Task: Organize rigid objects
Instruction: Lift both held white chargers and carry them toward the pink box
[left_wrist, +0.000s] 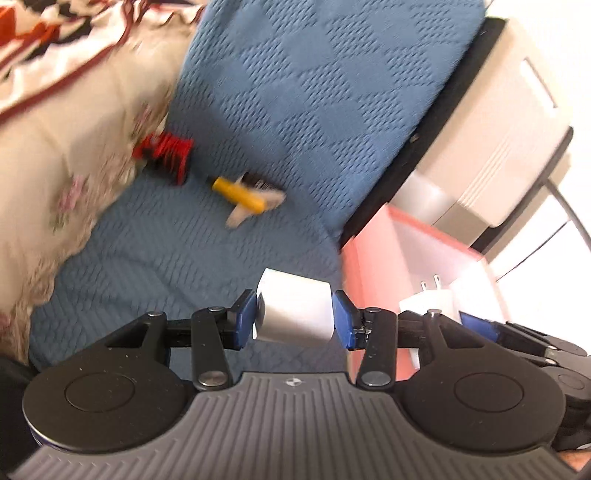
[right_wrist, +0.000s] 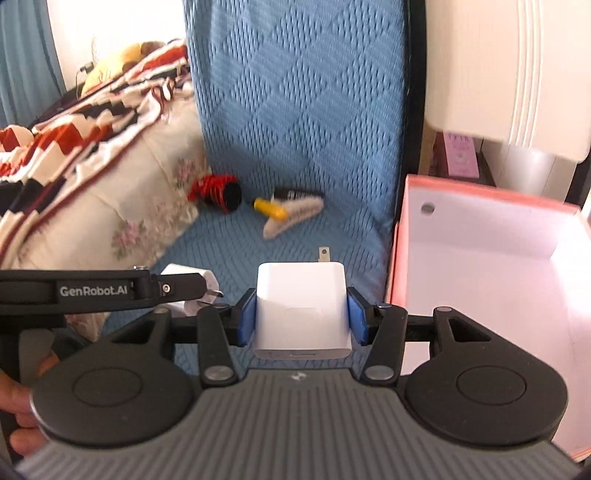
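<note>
Blue quilted bedspread (right_wrist: 295, 110) covers the bed on which everything lies. The left gripper (left_wrist: 295, 314) has its jaws closed on a white cube-shaped charger (left_wrist: 295, 310), blue pads pressed against two opposite sides, and it hangs above the bedspread close to the bed's right edge. The right gripper (right_wrist: 301, 317) has its jaws closed on a second white charger (right_wrist: 301, 310), whose metal prongs (right_wrist: 324, 254) point away from the camera; this one also hangs over the bedspread, just beside the pink box (right_wrist: 480, 258). In the left wrist view the same right-hand charger (left_wrist: 424, 299) shows at the near wall of the pink box (left_wrist: 369, 258), whether over it or just short I cannot tell. The box stands open against the bed's right edge, with a white inside.

Farther up the bedspread, near the floral quilt (right_wrist: 129, 203) bunched along the left, lie a red and black cylinder-like object (right_wrist: 218, 194), a yellow-handled item (right_wrist: 269, 208) resting across a pale hair clip (right_wrist: 295, 214), and a dark tube (right_wrist: 295, 194) just behind them. These are blurred, so finer detail cannot be made out. A striped red, white and black blanket (right_wrist: 74, 129) lies on top of the floral quilt. Beyond the box stands a white cabinet (right_wrist: 498, 74).
</note>
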